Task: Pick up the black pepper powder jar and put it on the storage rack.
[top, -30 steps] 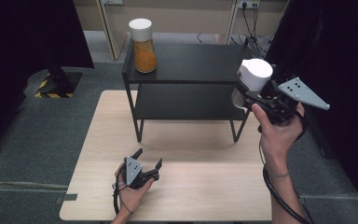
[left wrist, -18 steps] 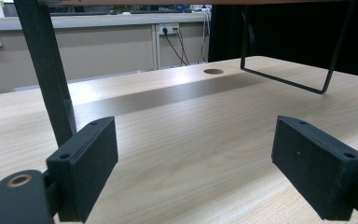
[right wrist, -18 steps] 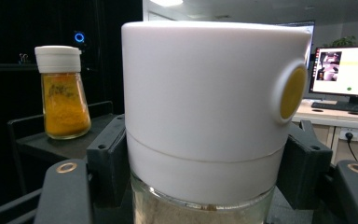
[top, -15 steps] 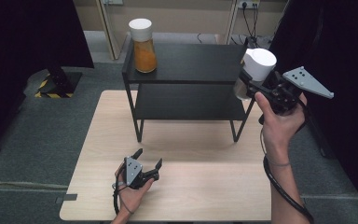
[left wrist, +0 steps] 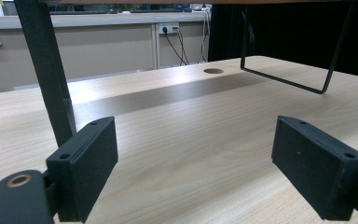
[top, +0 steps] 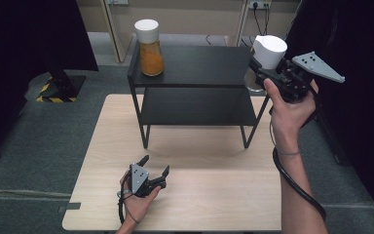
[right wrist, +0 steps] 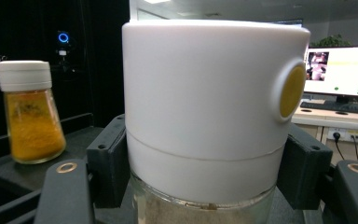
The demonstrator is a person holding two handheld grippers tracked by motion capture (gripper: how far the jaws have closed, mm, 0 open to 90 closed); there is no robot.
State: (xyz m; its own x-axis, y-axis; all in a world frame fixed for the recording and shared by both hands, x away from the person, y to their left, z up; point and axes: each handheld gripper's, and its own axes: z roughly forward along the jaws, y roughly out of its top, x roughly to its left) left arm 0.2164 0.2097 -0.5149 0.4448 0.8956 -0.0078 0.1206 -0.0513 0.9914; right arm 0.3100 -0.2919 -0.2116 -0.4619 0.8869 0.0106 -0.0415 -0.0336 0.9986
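My right gripper (top: 259,71) is shut on a glass jar with a tall white lid (top: 270,50), held in the air at the right end of the black shelf's top board (top: 199,62). In the right gripper view the jar (right wrist: 209,107) stands upright between the black pads (right wrist: 107,158), which clamp it just under the lid. A yellow dot marks the lid's side, and pale contents show below. A second jar with orange filling and a white lid (top: 150,48) (right wrist: 30,121) stands on the top board's left end. My left gripper (top: 155,165) (left wrist: 196,158) rests open on the wooden table, with nothing between its jaws.
The two-tier black shelf stands at the far half of the light wooden table (top: 199,195); its lower board (top: 197,107) is bare. A shelf leg (left wrist: 44,70) rises close to the left gripper's left jaw. Dark curtains flank both sides of the table.
The right hand has carried the white-lidded jar upward and slightly farther back, level with the top board. The left gripper has stayed where it was.
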